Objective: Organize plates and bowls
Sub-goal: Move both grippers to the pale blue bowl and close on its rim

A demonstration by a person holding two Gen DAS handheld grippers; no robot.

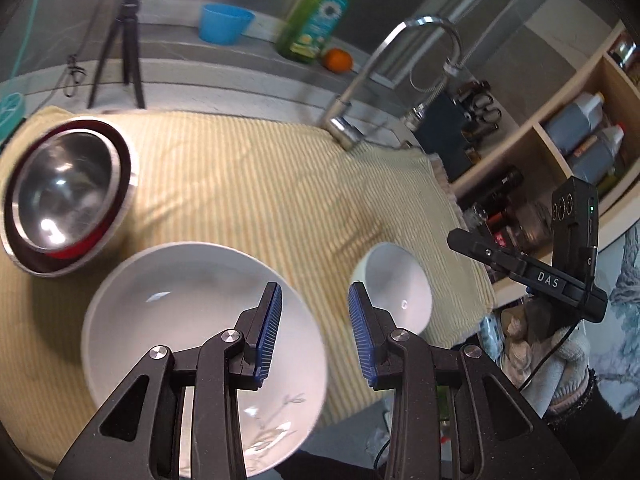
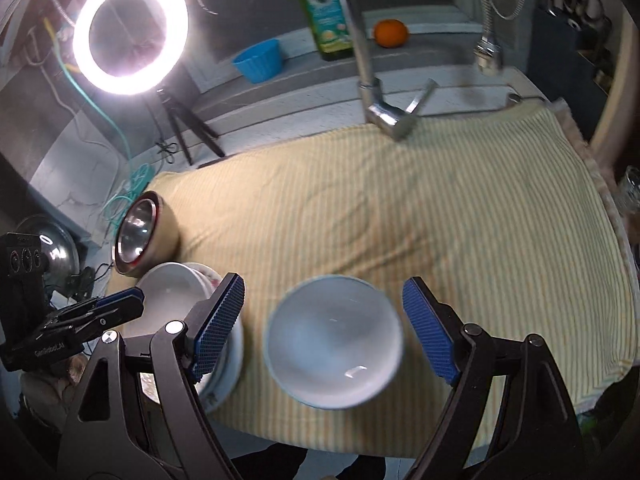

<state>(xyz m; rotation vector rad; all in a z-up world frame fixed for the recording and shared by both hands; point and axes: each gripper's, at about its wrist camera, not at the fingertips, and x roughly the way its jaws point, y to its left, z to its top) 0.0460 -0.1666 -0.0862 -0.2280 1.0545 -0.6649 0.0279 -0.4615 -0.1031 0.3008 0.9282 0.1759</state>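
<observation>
Left wrist view: the left tool hangs with its blue-padded fingers spread moderately wide and nothing between them, above the near edge of the striped yellow cloth that covers the surface. Directly under the left finger lies a large white plate with a faint floral print near its close rim. Just to the right of the right finger stands a small white bowl, upright and apart from the plate. Far left on the cloth sits a steel bowl nested inside a red-rimmed bowl. The right tool shows at the right edge beyond the white bowl. A faucet, a green soap bottle, an orange and a blue cup are at the back. Right wrist view: the right tool is open wide, its pads either side of the white bowl, which rests on the cloth and touches neither pad. To the left, the white plate appears stacked on other dishes, with the left tool over it. The steel bowl sits behind the plate stack, near the cloth's left edge. A ring light glares at the upper left.
</observation>
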